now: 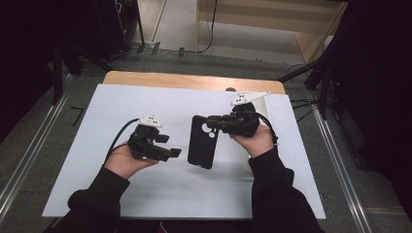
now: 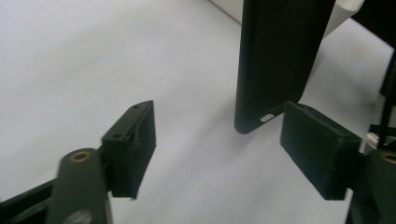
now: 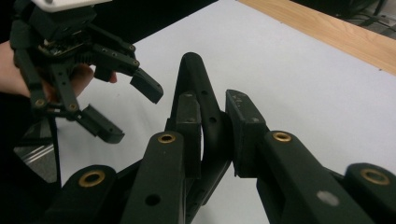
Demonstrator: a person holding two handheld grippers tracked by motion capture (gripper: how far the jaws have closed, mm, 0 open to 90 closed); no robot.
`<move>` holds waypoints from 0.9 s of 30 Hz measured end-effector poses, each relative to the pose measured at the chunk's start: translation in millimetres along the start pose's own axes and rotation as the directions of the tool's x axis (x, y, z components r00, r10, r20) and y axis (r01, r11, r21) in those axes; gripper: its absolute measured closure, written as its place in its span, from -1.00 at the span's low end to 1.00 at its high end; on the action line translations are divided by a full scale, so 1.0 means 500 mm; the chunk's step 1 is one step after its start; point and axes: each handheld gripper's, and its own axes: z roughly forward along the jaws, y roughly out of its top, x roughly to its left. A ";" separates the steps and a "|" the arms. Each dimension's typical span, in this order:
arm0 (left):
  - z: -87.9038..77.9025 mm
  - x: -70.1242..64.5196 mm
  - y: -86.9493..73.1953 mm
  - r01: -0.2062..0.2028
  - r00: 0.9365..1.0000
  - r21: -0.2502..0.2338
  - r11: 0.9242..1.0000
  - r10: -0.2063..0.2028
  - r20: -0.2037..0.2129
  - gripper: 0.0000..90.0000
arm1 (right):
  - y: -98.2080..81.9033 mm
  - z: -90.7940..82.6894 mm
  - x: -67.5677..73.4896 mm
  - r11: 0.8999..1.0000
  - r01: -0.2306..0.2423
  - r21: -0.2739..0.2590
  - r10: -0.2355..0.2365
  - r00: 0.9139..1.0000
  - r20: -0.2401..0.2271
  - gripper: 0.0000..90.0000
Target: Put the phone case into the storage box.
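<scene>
The right gripper (image 1: 212, 123) is clamped on the phone case (image 1: 201, 141) and holds it above the white table (image 1: 145, 102). At its 8 o'clock, the left gripper (image 1: 171, 145) stands apart, empty, nearing the case's lower end. Lifting appears done; a second grasp remains.

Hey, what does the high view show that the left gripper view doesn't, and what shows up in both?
High view alone: the person's hands, the right gripper shut on the upper part of the black phone case, the camera cutout in that case, the wooden table edge and the floor around the table. Left gripper view alone: close up, the left gripper with its jaws open, and a small slot in the case's lower edge, which hangs just beyond the jaws. Both: the case and the white table surface.
</scene>
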 end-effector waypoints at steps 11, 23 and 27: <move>-0.019 0.007 0.010 -0.042 0.996 0.009 0.999 0.041 0.073 -0.26 | -0.003 -0.010 0.004 0.997 0.075 0.015 -0.074 0.996 -0.047 0.66; -0.047 -0.001 0.026 -0.126 0.978 -0.016 0.992 0.127 0.165 -0.26 | -0.007 -0.009 0.017 0.990 0.135 0.037 -0.130 0.984 -0.120 0.66; -0.053 -0.002 0.030 -0.129 0.974 -0.010 0.992 0.128 0.188 -0.26 | -0.008 -0.005 0.021 0.987 0.156 0.046 -0.148 0.978 -0.147 0.66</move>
